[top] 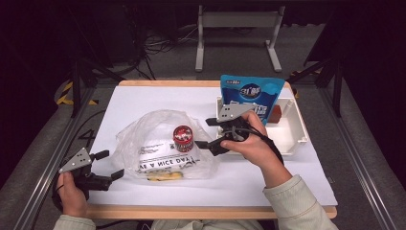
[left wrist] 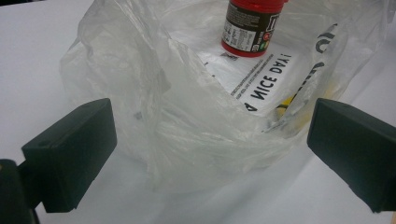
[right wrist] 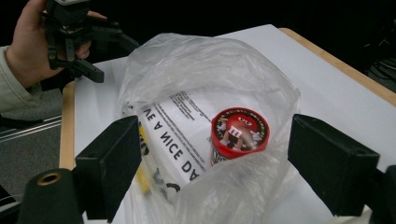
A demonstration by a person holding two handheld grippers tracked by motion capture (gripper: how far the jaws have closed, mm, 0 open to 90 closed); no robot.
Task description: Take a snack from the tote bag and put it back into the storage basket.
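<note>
My left gripper [top: 109,164] sits near the table's front left corner, jaws spread wide and holding nothing, pointed at the near-left edge of the clear plastic bag [top: 158,143]; along those jaws the crumpled bag wall lies between the two black pads without either one touching it. The bag lies on the white table [top: 306,187] a little left of centre, printed with dark lettering, and something yellow shows at its front edge, though through the plastic I cannot tell what it is. Inside the bag stands a small red-lidded tub [top: 183,138], upright, with a cartoon figure on its lid. My right gripper [top: 207,133] comes next, just beside the bag's right edge, jaws wide apart and empty; from its own camera the tub [right wrist: 239,133] sits between the jaws but farther out, apart from both. Behind my right hand [top: 256,143] is a white tray [top: 299,129] with a blue pouch [top: 251,98] standing in it.
</note>
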